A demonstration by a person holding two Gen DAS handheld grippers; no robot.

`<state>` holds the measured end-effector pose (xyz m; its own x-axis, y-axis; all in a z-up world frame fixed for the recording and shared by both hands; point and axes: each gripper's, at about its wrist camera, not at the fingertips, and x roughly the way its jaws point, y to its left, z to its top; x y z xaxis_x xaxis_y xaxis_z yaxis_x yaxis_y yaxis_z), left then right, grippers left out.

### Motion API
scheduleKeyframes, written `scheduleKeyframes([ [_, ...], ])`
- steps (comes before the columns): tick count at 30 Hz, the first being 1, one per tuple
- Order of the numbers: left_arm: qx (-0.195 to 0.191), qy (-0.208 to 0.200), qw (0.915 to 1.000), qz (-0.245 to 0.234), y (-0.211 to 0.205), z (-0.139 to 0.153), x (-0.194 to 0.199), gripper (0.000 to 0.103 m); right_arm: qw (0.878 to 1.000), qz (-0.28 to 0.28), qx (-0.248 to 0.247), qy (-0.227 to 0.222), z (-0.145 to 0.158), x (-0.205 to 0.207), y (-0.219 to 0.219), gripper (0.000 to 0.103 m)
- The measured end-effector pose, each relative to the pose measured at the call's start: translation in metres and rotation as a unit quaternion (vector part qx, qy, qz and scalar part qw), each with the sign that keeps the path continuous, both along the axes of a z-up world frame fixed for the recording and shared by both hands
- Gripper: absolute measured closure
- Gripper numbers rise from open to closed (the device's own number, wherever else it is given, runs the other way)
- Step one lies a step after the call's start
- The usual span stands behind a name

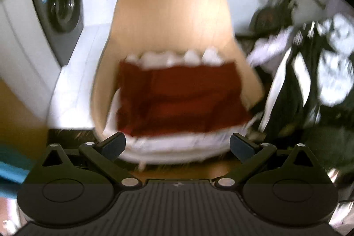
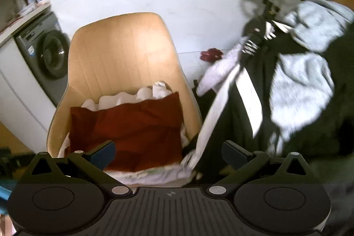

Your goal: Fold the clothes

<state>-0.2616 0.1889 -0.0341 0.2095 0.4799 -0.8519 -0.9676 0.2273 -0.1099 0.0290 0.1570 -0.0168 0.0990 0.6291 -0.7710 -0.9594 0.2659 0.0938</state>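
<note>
A folded red cloth [image 2: 130,134] lies on white laundry [image 2: 154,174] on a tan chair [image 2: 115,52]. Both the left gripper [image 1: 177,145] and right gripper [image 2: 168,153] hover before it, fingers spread wide, holding nothing. The cloth looks soft, light and limp; best pinched at a corner or edge.

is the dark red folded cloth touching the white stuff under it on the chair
Touching. The right wrist view shows the red cloth lying directly on the white laundry, with no gap.
</note>
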Motion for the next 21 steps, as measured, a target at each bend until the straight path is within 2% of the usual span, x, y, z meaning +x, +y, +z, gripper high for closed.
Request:
scheduleKeyframes([
  [3,0.009,0.022,0.9997,-0.01,-0.025,-0.004,-0.019,0.001,1.0,-0.025,-0.018,-0.006,-0.001,-0.037,-0.03,0.001],
  [9,-0.005,0.023,0.9995,-0.022,-0.056,-0.006,-0.042,0.001,0.998,-0.029,-0.039,-0.044,0.001,-0.094,-0.085,0.001],
  [14,0.002,0.013,0.9992,-0.038,-0.081,0.004,-0.049,0.001,0.997,-0.043,-0.045,-0.044,0.007,-0.112,-0.116,0.001],
  [21,0.028,0.023,0.9985,-0.042,-0.118,0.017,-0.052,0.001,0.998,-0.045,-0.043,-0.034,0.005,-0.124,-0.145,0.001],
])
